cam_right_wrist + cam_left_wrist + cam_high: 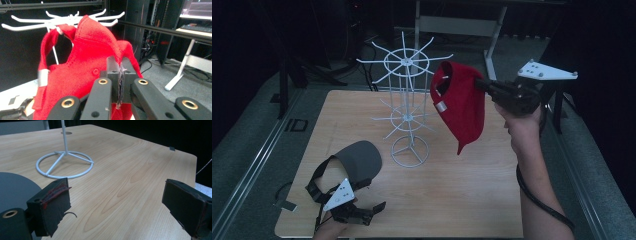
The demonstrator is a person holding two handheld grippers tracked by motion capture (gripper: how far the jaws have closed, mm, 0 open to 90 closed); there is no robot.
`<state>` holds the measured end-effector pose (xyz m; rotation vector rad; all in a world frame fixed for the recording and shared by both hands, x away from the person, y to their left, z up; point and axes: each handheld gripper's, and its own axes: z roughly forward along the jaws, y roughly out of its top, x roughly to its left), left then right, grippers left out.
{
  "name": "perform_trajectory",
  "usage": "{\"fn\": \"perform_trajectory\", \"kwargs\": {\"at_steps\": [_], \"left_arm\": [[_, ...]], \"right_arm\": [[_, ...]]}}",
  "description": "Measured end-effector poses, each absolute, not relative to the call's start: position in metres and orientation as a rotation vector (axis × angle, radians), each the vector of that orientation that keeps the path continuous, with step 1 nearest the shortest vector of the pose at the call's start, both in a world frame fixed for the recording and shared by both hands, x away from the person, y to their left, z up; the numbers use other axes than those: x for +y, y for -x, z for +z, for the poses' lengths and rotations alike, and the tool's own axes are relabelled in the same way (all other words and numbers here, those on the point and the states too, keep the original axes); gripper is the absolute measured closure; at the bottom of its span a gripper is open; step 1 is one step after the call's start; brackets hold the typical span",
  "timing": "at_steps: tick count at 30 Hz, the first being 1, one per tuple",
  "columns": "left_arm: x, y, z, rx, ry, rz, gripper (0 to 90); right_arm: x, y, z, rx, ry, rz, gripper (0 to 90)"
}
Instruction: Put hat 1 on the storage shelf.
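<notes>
A wooden table carries a white wire rack standing upright near its middle, with a ring base and two tiers of spokes that radiate from a central post. The right gripper is held up in the air at the right of the rack, well above the tabletop, with the person's right hand wrapped round its handle and a grey plate on top of it. Its jaws are pressed together on a fold of the red cap, seen close in the right gripper view, where the knitted cloth is pinched between the two black jaws with no gap between them. The cap hangs from that grip with its brim pointing down toward the table and its back strap with a silver clasp turned to the rack; the cap's top edge is just beside the ends of the upper spokes, and whether it touches them cannot be told. At the near left of the table lies a grey cap, brim flat on the wood. The left gripper rests low just in front of it, its jaws spread wide apart and holding nothing, with bare tabletop between them.
</notes>
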<state>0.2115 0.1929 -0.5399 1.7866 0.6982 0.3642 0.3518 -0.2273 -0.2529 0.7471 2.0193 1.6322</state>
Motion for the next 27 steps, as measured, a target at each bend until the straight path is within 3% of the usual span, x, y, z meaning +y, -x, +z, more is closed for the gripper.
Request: {"fn": "perform_trajectory", "kwargs": {"at_steps": [14,18,20,27], "left_arm": [[0.192,-0.212,-0.542,0.703,-1.788,0.360,8.4],[0.193,-0.211,-0.542,0.705,-1.786,0.360,8.4],[0.193,-0.211,-0.543,0.706,-1.784,0.360,8.4],[0.193,-0.212,-0.543,0.717,-1.778,0.392,9.9]], "right_arm": [[-0.231,-0.348,-0.272,2.046,-0.743,1.628,86.3],[-0.233,-0.346,-0.272,2.056,-0.726,1.631,78.2],[-0.236,-0.345,-0.273,2.057,-0.721,1.649,69.4],[-0.247,-0.340,-0.276,2.062,-0.699,1.652,55.8]]}}
